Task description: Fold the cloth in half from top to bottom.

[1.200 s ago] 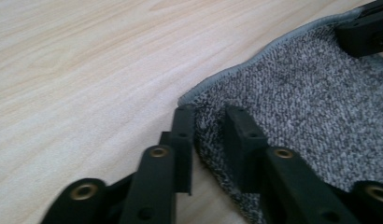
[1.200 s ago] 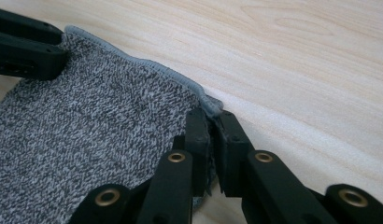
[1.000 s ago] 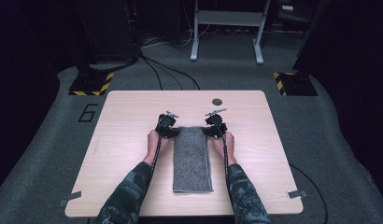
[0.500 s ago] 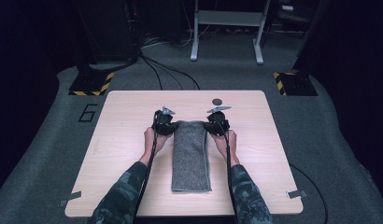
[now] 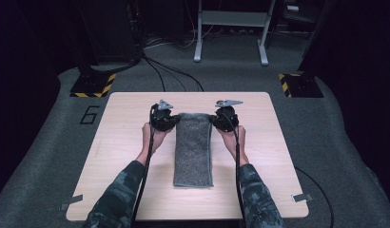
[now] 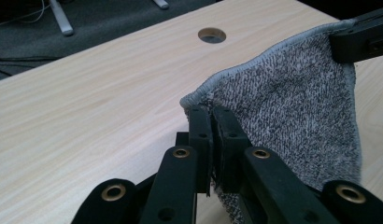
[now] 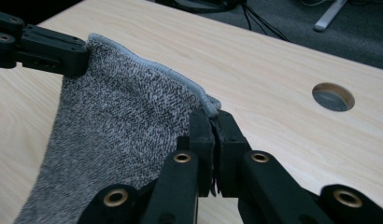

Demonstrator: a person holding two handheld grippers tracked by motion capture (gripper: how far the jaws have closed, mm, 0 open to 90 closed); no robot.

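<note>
Both grippers have risen since a second ago, lifting the far edge of the grey towel (image 5: 193, 147) off the table (image 5: 112, 142). Left gripper (image 6: 210, 114) and right gripper (image 7: 210, 116) each pinch a far corner, jaws closed tight on the cloth (its near end lies flat on the table).

Left claw (image 5: 171, 119): matte black body, grey three-cornered plate on top, thin black cable trailing back along the forearm. Right claw (image 5: 214, 118): same build, same plate and cable. In the gripper views, each claw has two black jaws on flat link bars, with brass-coloured rivets at the pivots. Sleeves (image 5: 118, 197): long, dark green-grey camouflage print, ending at the wrists.
</note>
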